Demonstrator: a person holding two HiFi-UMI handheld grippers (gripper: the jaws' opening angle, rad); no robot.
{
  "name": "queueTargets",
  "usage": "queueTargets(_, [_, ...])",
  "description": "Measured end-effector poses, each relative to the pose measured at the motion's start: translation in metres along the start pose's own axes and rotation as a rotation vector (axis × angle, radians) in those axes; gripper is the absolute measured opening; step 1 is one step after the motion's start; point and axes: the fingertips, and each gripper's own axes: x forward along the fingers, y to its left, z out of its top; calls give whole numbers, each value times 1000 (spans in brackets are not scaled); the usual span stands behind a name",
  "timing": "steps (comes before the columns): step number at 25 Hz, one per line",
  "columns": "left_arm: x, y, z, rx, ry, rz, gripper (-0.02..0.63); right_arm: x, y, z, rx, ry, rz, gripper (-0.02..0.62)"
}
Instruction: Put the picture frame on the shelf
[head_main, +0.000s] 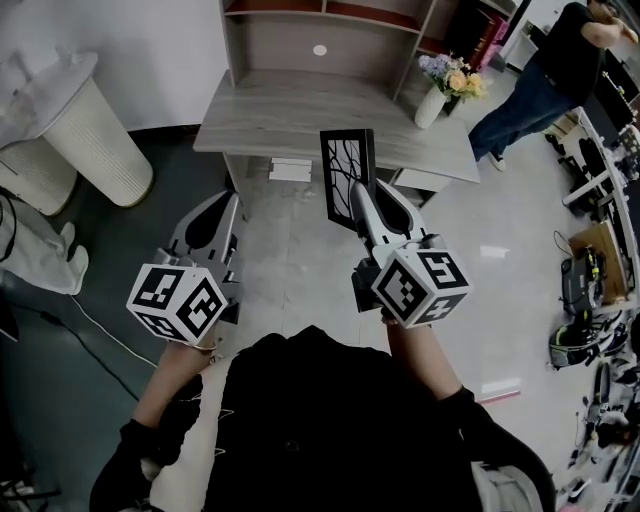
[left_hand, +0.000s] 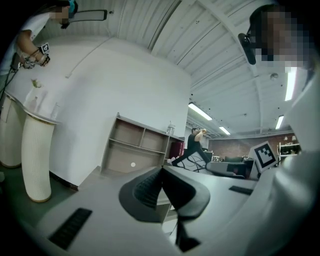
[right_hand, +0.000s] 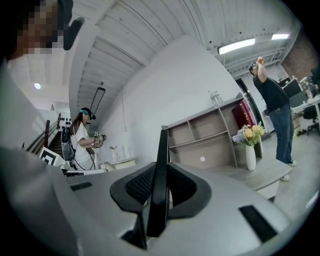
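The picture frame (head_main: 347, 176), black-edged with a dark branching pattern, stands upright in front of me, and my right gripper (head_main: 362, 198) is shut on its lower edge. In the right gripper view the frame (right_hand: 161, 165) shows edge-on between the two pads. My left gripper (head_main: 222, 208) is level beside it at the left, shut with nothing in it; its pads meet in the left gripper view (left_hand: 161, 175). Ahead is a grey desk (head_main: 290, 120) with an open shelf unit (head_main: 320, 45) on it, its compartments (right_hand: 205, 137) bare.
A white vase of flowers (head_main: 447, 85) stands on the desk's right end. A white ribbed round stand (head_main: 90, 125) is at the left. One person (head_main: 545, 80) stands back right, another (right_hand: 80, 142) at the left. Gear clutters the floor at the right (head_main: 595, 280).
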Motion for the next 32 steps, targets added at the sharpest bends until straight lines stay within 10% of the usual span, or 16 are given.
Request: queueTargets(32, [100, 132, 31, -21, 26, -31, 12, 156, -7, 1, -45, 20, -50, 74])
